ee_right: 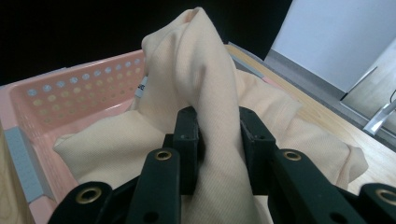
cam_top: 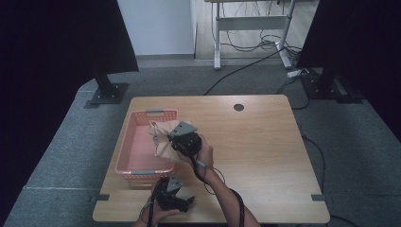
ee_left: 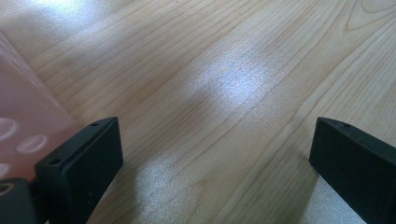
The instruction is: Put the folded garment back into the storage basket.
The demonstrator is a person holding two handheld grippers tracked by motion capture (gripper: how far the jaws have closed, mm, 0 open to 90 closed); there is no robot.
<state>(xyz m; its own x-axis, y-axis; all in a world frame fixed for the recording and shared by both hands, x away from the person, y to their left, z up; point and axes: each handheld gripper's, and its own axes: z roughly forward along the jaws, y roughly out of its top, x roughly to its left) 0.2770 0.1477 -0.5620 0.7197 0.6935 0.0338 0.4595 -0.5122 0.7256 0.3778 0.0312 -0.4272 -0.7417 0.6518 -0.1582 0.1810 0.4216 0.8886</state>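
Two handheld grippers worked at a wooden table [cam_top: 255,142]: the right gripper [ee_right: 217,135] had its jaws pinched on a raised fold of a cream cloth [ee_right: 187,70], the fold standing up between the jaws and rising beyond their tips, the rest of the fabric slumping below and ahead of the tool across the near rim of a pink perforated basket [ee_right: 70,88]. In the high view the cloth [cam_top: 163,139] lay bunched at the basket's right side, its long axis running roughly from the far rim toward the person. The left gripper [ee_left: 217,149], jaws spread wide and holding nothing, hovered over bare tabletop with the basket's wall just beside one jaw.
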